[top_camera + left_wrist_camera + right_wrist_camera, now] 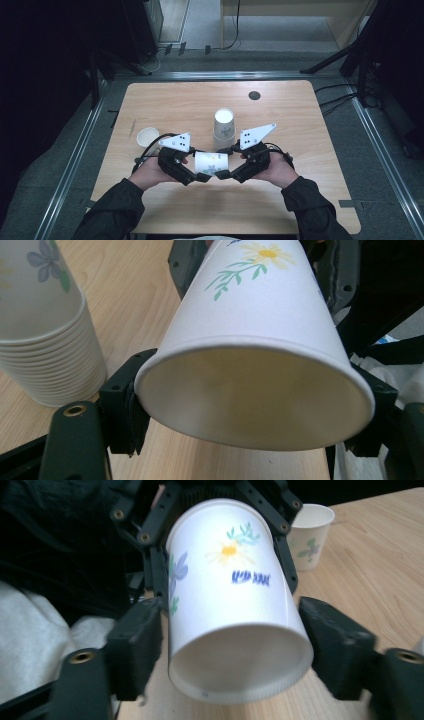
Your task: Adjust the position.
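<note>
Paper cup (211,163) lies level between left gripper (201,177) and right gripper (224,174), hands facing inward.

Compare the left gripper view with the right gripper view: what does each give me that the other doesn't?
Left gripper view: the open mouth of the flowered paper cup, facing the camera, and a stack of cups standing beside it. Right gripper view: that cup's closed base end, blue lettering on its side, and a single cup upright farther back. Shared: the same cup lying sideways between each view's own black jaws, above the wooden table.
</note>
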A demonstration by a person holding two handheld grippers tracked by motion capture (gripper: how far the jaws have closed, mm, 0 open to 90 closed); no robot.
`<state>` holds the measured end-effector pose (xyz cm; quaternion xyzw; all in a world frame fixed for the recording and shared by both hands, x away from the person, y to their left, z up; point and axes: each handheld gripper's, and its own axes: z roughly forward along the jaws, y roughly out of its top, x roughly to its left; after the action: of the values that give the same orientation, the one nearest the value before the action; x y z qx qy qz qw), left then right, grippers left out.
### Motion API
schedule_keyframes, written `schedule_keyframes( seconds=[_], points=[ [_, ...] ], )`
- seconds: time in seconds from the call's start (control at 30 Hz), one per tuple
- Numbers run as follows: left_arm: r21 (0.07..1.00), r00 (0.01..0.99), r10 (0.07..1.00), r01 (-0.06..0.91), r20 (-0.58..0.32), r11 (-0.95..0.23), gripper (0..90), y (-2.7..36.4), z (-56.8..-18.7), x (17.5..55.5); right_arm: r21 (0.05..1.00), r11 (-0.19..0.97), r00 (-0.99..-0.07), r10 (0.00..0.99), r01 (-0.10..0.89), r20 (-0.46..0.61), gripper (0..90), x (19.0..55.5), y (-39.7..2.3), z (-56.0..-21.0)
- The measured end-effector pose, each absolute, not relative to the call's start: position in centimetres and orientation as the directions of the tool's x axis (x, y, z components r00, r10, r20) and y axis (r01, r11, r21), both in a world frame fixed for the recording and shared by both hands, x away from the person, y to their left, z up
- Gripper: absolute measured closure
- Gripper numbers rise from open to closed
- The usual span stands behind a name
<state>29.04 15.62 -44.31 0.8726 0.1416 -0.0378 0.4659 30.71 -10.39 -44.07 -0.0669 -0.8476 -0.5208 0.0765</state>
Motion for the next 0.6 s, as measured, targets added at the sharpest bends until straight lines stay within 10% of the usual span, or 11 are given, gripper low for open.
schedule_keyframes(
  seconds=[0.6],
  points=[
    [0.652, 0.964, 0.237, 0.258, -0.123, -0.713, 22.7, 15.5, -41.4, 30.3, 0.839, 0.518, -0.986, 0.079, 0.167, 0.147, 23.9, 30.7, -10.3, -45.1]
  ],
)
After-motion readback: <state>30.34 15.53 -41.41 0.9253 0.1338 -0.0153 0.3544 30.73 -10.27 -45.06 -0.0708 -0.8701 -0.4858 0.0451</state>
